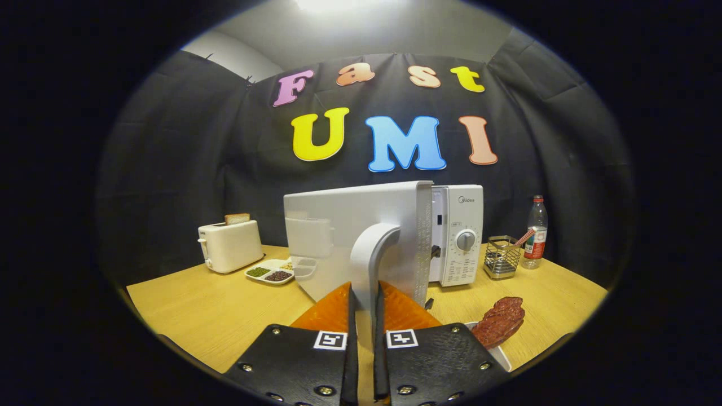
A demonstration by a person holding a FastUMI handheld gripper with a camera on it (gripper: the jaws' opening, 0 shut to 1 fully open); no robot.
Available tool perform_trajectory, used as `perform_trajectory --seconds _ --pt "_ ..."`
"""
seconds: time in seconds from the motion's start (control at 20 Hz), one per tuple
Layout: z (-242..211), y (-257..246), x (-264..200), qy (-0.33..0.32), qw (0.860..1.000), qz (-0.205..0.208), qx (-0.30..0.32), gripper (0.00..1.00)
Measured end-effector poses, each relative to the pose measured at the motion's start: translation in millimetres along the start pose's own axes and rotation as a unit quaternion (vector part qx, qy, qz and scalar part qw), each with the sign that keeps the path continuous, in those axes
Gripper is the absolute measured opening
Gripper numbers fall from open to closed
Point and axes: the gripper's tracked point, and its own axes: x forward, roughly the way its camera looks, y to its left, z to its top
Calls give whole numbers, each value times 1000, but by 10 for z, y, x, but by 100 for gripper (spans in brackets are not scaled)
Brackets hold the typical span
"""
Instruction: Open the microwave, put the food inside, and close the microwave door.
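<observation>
Gripper view: hand-held gripper (364,316) clamped on the door handle (369,265), both fingers pressing it; microwave (457,237) mid-counter, door (350,237) swung well open. Food (501,321) on a plate (499,352) near the counter's front edge, right of the fingers. Risk: pulling further could drag the microwave, or the door could swing into the plate.

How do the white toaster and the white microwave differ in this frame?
The white toaster is smaller, standing left by the black cloth wall, a bread slice in its slot. The white microwave is larger, its door swung open, the tongs shut on the door handle. Both sit on the wooden table.
</observation>
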Motion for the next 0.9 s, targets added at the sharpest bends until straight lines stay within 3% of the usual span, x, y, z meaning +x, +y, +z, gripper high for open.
perform_trajectory --seconds 0.35,0.7,0.9 --pt "-59 750 -292 -9 1000 -6 16 11" --pt "-82 1705 -527 -9 1000 17 14 10" --pt "-115 2295 -664 -29 999 37 -19 10"
